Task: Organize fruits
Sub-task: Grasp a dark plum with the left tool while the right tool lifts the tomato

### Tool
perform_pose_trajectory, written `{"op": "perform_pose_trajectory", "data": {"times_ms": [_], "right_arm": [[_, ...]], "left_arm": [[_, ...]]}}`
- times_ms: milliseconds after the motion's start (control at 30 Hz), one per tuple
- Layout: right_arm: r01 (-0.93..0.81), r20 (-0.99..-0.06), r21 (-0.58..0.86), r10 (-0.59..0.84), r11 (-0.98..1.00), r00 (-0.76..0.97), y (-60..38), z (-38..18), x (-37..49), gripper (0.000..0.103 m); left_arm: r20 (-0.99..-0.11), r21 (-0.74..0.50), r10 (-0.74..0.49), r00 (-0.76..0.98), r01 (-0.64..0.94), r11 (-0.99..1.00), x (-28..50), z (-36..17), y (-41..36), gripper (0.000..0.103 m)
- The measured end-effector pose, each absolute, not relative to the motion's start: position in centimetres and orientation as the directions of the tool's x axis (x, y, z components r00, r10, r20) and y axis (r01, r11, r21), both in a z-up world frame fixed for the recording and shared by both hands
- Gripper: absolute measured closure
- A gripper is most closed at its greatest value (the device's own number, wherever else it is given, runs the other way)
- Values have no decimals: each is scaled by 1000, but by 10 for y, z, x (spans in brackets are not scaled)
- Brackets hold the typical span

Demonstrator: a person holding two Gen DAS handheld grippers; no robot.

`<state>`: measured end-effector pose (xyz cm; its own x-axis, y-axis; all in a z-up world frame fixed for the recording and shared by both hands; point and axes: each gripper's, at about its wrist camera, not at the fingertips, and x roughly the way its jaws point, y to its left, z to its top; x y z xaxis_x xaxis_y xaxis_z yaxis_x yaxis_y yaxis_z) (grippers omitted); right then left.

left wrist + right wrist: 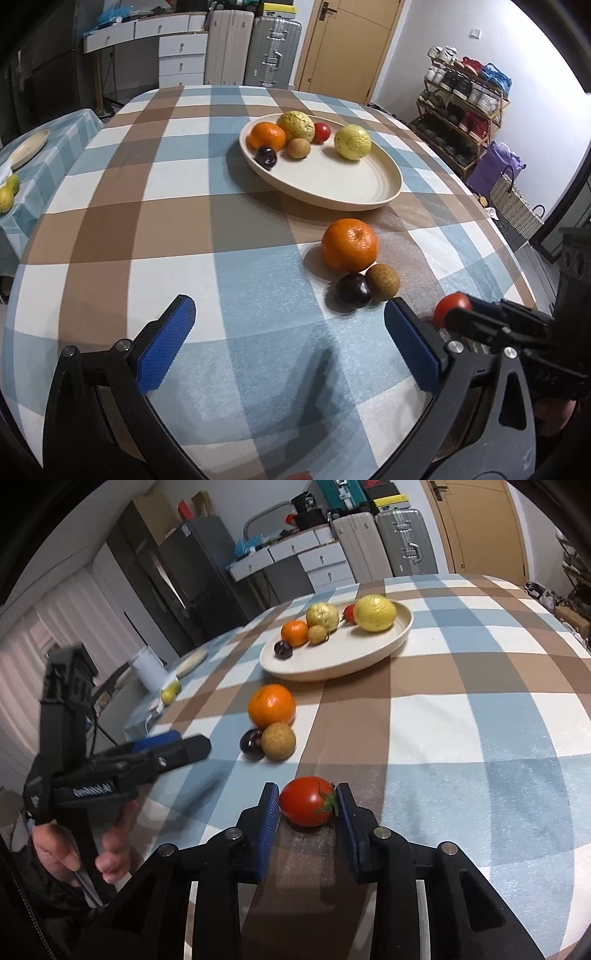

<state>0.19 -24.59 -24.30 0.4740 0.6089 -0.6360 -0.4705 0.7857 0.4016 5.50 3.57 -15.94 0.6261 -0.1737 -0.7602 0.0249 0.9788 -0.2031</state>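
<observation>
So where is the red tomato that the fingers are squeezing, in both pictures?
Left wrist view: the tomato is at the lower right, half hidden behind the right gripper.
Right wrist view: the tomato is low in the middle, between the blue fingers.
Shared landmark: the big orange on the cloth, beyond the tomato and before the plate.

The left wrist camera is sitting low over the near edge of the tabletop (110,229), looking forward between its own tool (288,343) toward the plate (369,199) and the far door. The right wrist camera is looking from the right side, closer to the cloth, angled leftward. Both views are sharing the plate, the loose orange (349,243) (271,706) and the tomato (448,308) (306,800).
</observation>
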Motion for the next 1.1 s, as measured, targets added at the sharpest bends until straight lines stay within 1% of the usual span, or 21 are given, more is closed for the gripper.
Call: {"op": "perform_pose_trajectory", "data": {"times_ms": [300, 400, 533, 600, 633, 700, 733, 800, 833, 867, 967, 1000, 1033, 1100], "right_arm": [[-470, -597, 427, 631, 773, 496, -261, -236, 7, 71], [-473, -587, 434, 639, 767, 498, -264, -235, 7, 71], [-479, -576, 437, 646, 761, 501, -265, -233, 8, 71], [-480, -573, 439, 649, 759, 501, -265, -233, 8, 71], [-481, -572, 442, 651, 757, 499, -265, -234, 8, 71], [-481, -570, 446, 654, 755, 498, -266, -234, 8, 71], [-480, -570, 447, 654, 755, 497, -266, -234, 8, 71], [-478, -570, 451, 655, 754, 497, -266, -235, 8, 71], [-477, -570, 452, 655, 754, 496, -266, -235, 8, 71], [-477, -570, 451, 655, 754, 497, -266, -235, 8, 71], [-478, -568, 452, 656, 753, 498, -267, -234, 8, 71], [-479, -568, 451, 656, 753, 497, -266, -234, 7, 71], [-479, -569, 449, 654, 754, 498, -266, -234, 7, 71], [-478, -567, 453, 657, 752, 496, -266, -234, 7, 71]], "left_arm": [[-769, -239, -219, 601, 48, 970, 73, -169, 28, 1], [-764, -247, -231, 602, 58, 967, 76, -170, 27, 5], [-756, -271, -265, 598, 82, 959, 78, -171, 27, 22], [-744, -311, -313, 590, 109, 944, 79, -172, 28, 29], [-742, -324, -330, 584, 120, 938, 78, -173, 27, 35], [-742, -310, -328, 584, 135, 941, 78, -173, 25, 38], [-740, -320, -342, 579, 145, 936, 79, -174, 24, 43], [-739, -322, -348, 576, 151, 935, 78, -174, 23, 47], [-740, -323, -349, 575, 152, 934, 79, -174, 23, 52], [-740, -328, -357, 570, 157, 931, 79, -175, 23, 62], [-737, -340, -379, 560, 179, 923, 79, -175, 21, 69], [-735, -340, -385, 559, 188, 921, 78, -175, 19, 73], [-732, -344, -395, 555, 200, 917, 77, -174, 18, 79], [-732, -331, -393, 556, 214, 919, 77, -173, 14, 81]]}}
